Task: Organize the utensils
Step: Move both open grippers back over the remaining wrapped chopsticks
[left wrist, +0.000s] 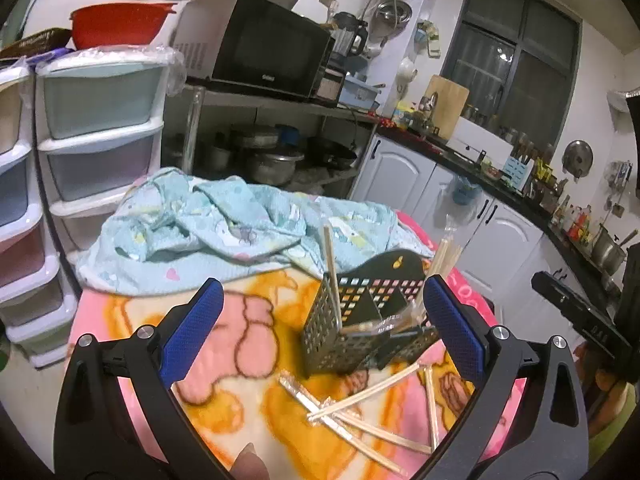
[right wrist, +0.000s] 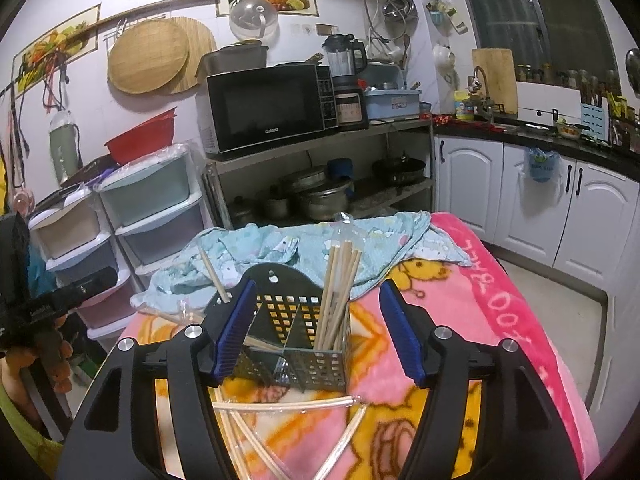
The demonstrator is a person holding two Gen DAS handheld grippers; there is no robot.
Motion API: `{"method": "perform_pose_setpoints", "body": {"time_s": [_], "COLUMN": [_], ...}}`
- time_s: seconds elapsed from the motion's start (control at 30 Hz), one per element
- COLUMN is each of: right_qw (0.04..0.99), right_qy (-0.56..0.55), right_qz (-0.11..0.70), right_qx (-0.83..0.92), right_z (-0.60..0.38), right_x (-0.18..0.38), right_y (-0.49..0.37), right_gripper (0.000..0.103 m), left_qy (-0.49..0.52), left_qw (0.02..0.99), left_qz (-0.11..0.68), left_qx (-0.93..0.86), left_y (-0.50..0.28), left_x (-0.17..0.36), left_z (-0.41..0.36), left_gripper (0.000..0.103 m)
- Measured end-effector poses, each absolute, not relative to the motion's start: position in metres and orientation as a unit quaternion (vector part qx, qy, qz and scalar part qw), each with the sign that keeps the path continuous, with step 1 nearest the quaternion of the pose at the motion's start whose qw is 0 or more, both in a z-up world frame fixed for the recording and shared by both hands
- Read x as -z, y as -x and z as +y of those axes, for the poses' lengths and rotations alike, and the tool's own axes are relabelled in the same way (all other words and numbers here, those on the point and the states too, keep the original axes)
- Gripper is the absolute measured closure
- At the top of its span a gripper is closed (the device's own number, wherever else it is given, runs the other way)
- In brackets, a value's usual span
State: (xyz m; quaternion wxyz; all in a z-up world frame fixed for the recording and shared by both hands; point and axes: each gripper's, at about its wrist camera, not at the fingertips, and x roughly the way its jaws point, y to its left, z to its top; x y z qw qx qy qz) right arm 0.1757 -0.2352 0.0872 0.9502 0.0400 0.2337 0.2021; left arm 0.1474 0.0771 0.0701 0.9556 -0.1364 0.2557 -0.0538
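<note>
Both grippers (left wrist: 320, 320) (right wrist: 318, 320) spread, empty, before a black perforated holder (right wrist: 296, 344) bristling with chopsticks (right wrist: 340, 292).

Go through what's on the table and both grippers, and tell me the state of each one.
Utensil holder: upright on the blanket, partly filled.
Chopsticks in holder: standing, leaning.
Wrapped chopsticks: loose on the blanket, outside the holder.
Blue cloth: crumpled behind the holder.
Left gripper: open, empty.
Right gripper: open around the holder, not gripping.
</note>
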Motion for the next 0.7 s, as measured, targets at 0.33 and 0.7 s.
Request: {"method": "perform_pose_setpoints", "body": {"time_s": [0.33,0.7], "right_qw": [0.946,0.940], "right_qy": [-0.031,-0.016], "right_qz": [0.247,0.269], "right_qx": [-0.206,-0.207], "right_z": [-0.231,-0.228], "right_x": [-0.079,-0.061], "right_y": [-0.173,-0.168], "right_gripper": [0.041,0.041], "left_qy": [0.134,0.133], "left_qw": [0.949,0.940], "left_qz": [0.282,0.309], "left_qx": [0.050,0.049], "left_y": [-0.140,-0.133], "left_x": [-0.050,-0.027], "left_z": [0.075,0.074], "left_gripper": [0.011,0.011]}}
